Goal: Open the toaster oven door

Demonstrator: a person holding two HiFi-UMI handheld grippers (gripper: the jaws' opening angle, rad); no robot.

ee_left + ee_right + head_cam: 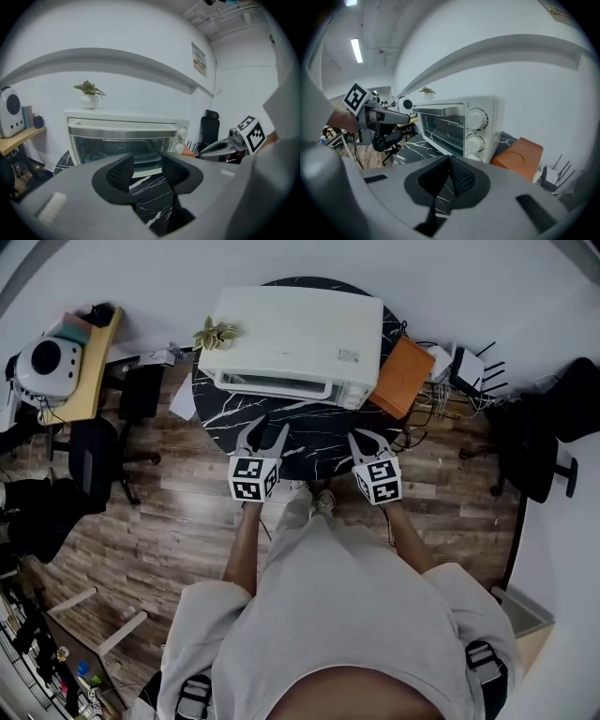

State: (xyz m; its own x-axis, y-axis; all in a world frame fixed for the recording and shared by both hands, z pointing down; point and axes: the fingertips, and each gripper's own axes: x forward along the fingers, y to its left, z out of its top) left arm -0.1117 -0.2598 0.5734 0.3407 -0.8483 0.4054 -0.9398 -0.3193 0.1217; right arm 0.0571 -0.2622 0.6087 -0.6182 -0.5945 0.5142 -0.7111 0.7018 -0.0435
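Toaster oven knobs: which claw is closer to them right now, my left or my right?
Right. The right claw sits just in front of the knobs at the toaster oven's right end; the left claw faces the glass door, farther to the left.

place: office-like room | signs: office chair (94, 460); desk (92, 371); router (472, 367) with cables; wood-look floor (169, 540)

Grey T-shirt (356, 615), grey grippers (266, 431) (371, 438), black-white marker cubes (253, 478)
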